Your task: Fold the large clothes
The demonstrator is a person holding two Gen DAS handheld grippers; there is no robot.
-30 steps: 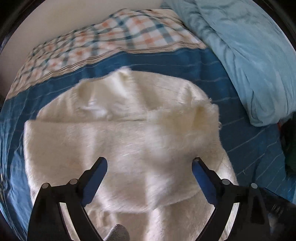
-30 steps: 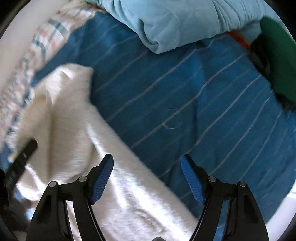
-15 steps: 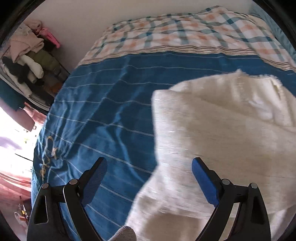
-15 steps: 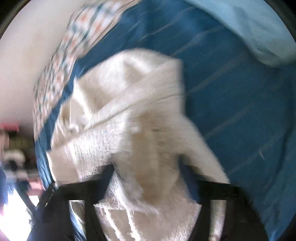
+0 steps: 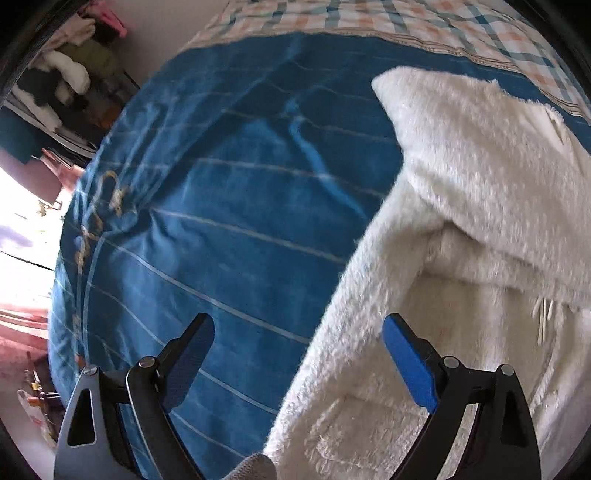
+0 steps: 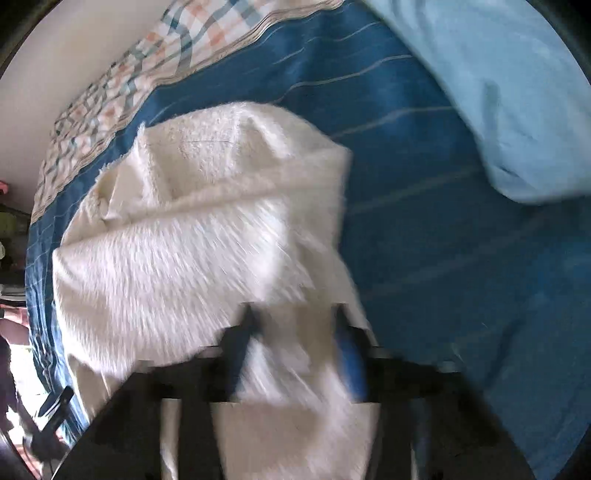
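Blue striped bedding (image 5: 229, 206) covers the bed, with a checked cloth (image 5: 369, 14) along its far edge and a pale blue duvet (image 6: 498, 92) bunched at the right side. On it lies the white fleecy garment (image 6: 192, 229), already doubled over itself at the far end, with 1 long panel running back toward both tools. The left tool (image 5: 299, 354) is spread wide and grips nothing; its right finger sits over the fleece and its left finger over bare bedding, so the garment's left edge passes between them. The right tool (image 6: 295, 343) is blurred; its fingers are narrowed with fleece between them, but whether they actually pinch it cannot be told. The step in hand appears to be taking the near panel to carry it over the folded part. To do it well, the left tool should probably close on that left edge level with the right tool's hold, so both corners rise together; thick pile like this tends to slide and bunch, so a deep bite seems wise.
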